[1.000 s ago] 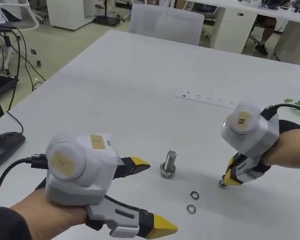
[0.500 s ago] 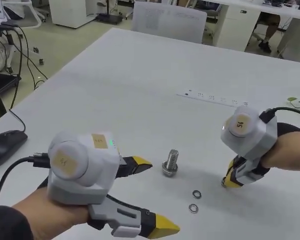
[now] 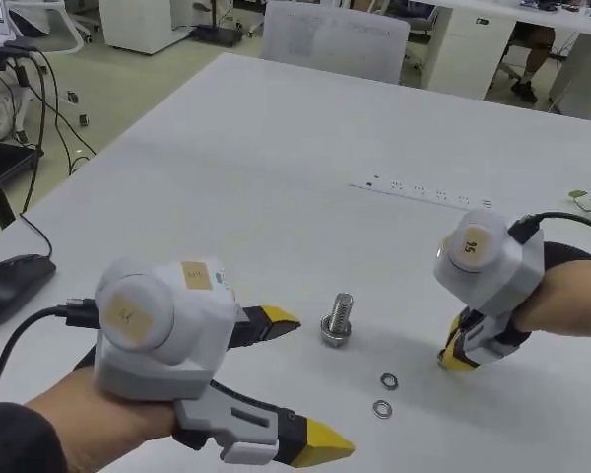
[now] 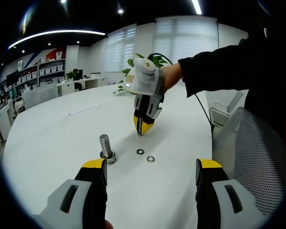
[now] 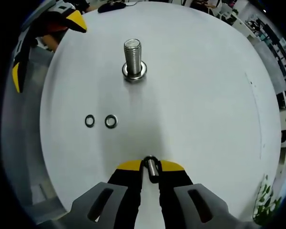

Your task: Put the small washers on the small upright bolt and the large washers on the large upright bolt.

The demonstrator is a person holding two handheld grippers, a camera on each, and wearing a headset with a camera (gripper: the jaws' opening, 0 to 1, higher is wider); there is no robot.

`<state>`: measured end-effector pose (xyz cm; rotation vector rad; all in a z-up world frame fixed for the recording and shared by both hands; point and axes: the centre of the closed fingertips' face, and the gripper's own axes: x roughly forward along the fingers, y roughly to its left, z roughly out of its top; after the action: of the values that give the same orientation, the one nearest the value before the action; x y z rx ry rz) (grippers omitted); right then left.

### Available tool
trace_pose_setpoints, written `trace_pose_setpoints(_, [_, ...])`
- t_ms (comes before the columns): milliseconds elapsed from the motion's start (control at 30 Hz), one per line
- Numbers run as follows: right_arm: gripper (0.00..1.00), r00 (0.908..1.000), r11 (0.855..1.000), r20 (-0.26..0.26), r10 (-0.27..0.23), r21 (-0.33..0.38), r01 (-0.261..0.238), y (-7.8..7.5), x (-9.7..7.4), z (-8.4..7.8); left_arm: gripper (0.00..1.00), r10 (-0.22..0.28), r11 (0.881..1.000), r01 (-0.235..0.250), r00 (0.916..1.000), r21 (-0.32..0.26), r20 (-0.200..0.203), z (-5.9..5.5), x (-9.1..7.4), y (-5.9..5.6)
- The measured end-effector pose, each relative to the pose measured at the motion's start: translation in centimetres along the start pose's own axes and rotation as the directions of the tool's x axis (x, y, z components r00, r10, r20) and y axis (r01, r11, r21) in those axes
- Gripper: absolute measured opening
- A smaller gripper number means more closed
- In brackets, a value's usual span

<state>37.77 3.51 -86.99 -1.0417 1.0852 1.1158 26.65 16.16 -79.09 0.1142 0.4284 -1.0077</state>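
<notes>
Against a second ago, the right gripper (image 3: 455, 361) has edged a little farther from the large bolt (image 3: 337, 318), and the sticker on its round cap has turned. The left gripper (image 3: 308, 384), the bolt and both washers lie as they did.

Head view: the right gripper's cap sticker bears two digits, perhaps "95", though I cannot be sure. The left gripper's tan stickers carry faint marks I cannot read. On the white table (image 3: 276, 168), well beyond both pairs of fingers, lies a white power strip (image 3: 419, 192). A black mouse (image 3: 10, 284) with its cable lies behind the left gripper. The left fingers are spread wide, one yellow tip near the large bolt, which stands upright on its broad base. The first washer (image 3: 389, 380) and second washer (image 3: 382, 408) lie flat, just beside each other, between the left fingertips and the right ones and apart from both. The right fingers point down at the table, pressed close.

Left gripper view: no writing can be read. The spread fingers frame the first washer (image 4: 140, 151) and second washer (image 4: 150, 159) ahead. The large bolt (image 4: 105, 148) stands just past the finger at the view's left. Beyond the washers the right gripper (image 4: 139, 129) hangs tips-down, a thin stub poking from them. A mesh chair back (image 4: 248, 143) stands at the view's right.

Right gripper view: the fingers pinch the small bolt (image 5: 152, 168), a short grey stub between the yellow tips. The large bolt (image 5: 133, 57) stands straight ahead, well apart. The first washer (image 5: 111, 121) and second washer (image 5: 89, 120) lie ahead toward the view's left, side by side. The left gripper (image 5: 45, 47) shows beyond them.
</notes>
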Motion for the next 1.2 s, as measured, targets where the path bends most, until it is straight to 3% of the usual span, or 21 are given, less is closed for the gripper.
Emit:
trace_pose_setpoints(400, [0.17,1.0000,1.000,0.005,0.002,-0.005,-0.002,0.1,0.0,0.0,0.75,-0.001,1.000,0.001,1.0000,-0.001,-0.002,-0.1,0.1,0.0])
trace_pose_setpoints(733, [0.25,0.9999,1.000,0.015,-0.001,-0.003,0.001,0.0,-0.3,0.0,0.76,-0.003,1.000,0.003,1.0000,-0.004,-0.003,-0.1,0.2,-0.1])
trace_pose_setpoints(1200, [0.32,0.9983,0.999,0.057,-0.016,0.045,0.014,-0.3,-1.5,-0.5,0.76,-0.008,1.000,0.008,0.9999,-0.004,-0.012,-0.2,0.2,-0.2])
